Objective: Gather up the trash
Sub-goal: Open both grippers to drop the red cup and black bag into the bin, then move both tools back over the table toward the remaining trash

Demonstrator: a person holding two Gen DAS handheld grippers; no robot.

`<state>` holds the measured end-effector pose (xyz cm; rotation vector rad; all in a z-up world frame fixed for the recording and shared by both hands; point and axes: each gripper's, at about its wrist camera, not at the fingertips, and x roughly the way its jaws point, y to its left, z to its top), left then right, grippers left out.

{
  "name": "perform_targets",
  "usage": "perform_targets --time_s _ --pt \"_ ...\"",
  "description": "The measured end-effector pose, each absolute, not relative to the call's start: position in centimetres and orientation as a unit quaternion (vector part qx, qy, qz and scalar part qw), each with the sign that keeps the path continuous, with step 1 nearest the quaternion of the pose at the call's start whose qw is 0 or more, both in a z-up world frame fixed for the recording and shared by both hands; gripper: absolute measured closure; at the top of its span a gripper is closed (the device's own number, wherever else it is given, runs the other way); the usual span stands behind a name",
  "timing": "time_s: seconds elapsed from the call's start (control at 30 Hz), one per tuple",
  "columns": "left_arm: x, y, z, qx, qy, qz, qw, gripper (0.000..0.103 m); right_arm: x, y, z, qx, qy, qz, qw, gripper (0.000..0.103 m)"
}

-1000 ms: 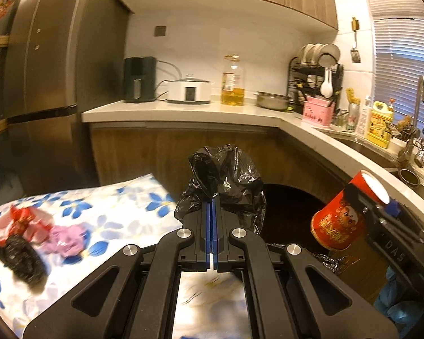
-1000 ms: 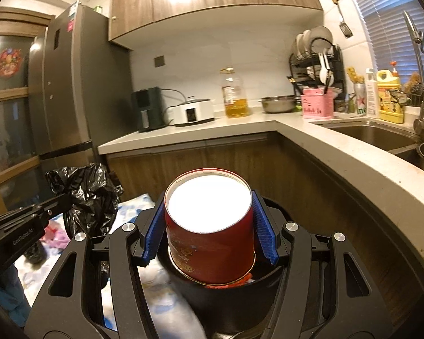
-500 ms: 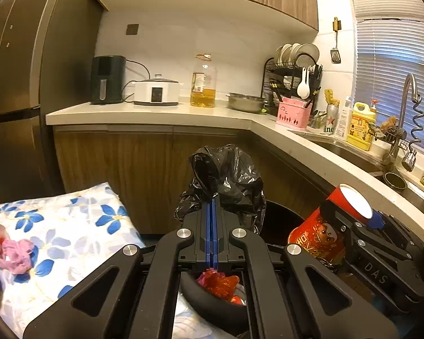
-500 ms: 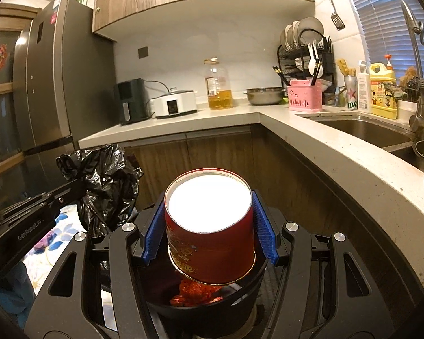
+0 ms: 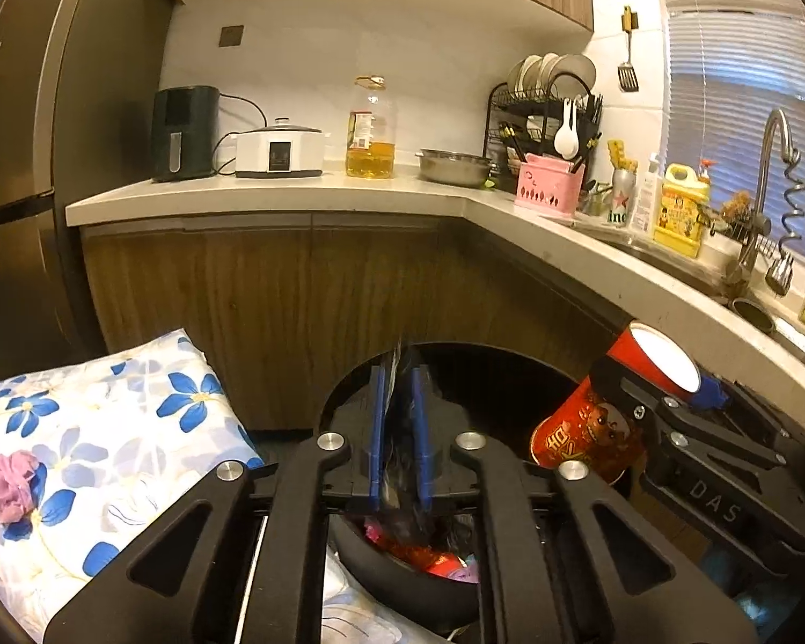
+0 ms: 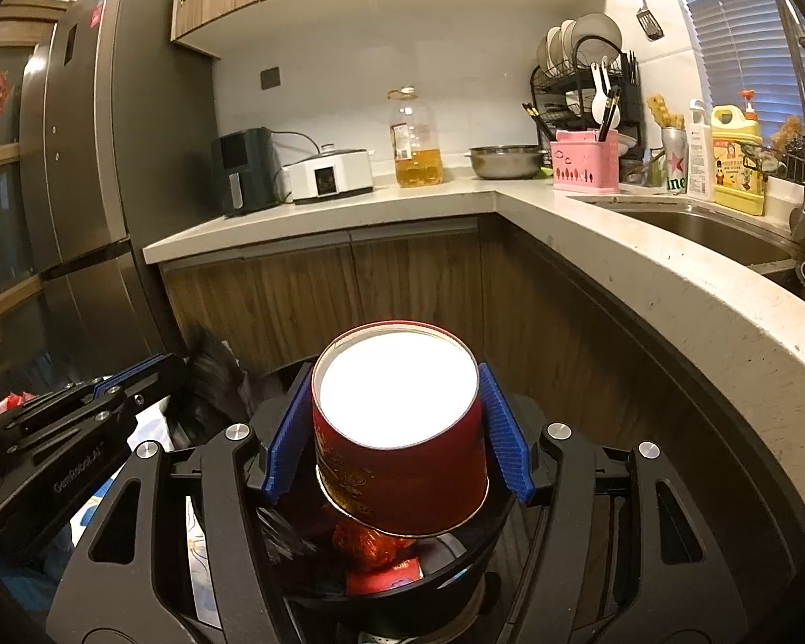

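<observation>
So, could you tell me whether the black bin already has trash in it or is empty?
Not empty: red wrappers lie inside the black bin, seen below the red cup.

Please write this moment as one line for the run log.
left hand-held gripper: jaws opening, black bag between them | right hand-held gripper: jaws opening around red can | both above black bin holding red wrappers

Left tongs (image 5: 400,440) opening (slightly apart), right tongs (image 6: 397,432) opening, spread wide, both angled downward
</observation>
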<state>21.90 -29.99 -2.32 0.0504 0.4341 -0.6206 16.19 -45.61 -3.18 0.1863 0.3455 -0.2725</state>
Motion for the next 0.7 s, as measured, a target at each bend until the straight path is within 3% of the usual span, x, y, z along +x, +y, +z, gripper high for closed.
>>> perform_targets --time_s 0.07,0.13,0.3,0.37,0.6,0.7 --pt "22.0 -29.8 -2.5 0.023 0.214 -0.302 0.929 0.067 16.3 -45.7 -3.4 0.093 0.174 -0.135 0.971 0.042" --pt "22.0 -29.5 -2.7 0.019 0.215 -0.299 0.930 0.064 16.3 -45.9 -3.5 0.093 0.176 -0.138 0.970 0.042" --pt "21.6 -28.0 -2.8 0.015 0.215 -0.275 0.937 0.040 15.9 -46.2 -3.5 0.099 0.176 -0.143 0.969 0.038" --pt "21.2 -27.1 -2.8 0.014 0.213 -0.259 0.942 0.021 15.3 -46.0 -3.4 0.100 0.173 -0.146 0.969 0.034" --pt "19.2 -23.6 -3.6 0.016 0.222 -0.204 0.953 0.007 13.3 -44.0 -3.7 0.094 0.174 -0.153 0.968 0.022" --pt "18.2 -22.5 -3.8 0.016 0.221 -0.188 0.957 0.006 12.4 -42.7 -3.8 0.093 0.170 -0.157 0.968 0.021"
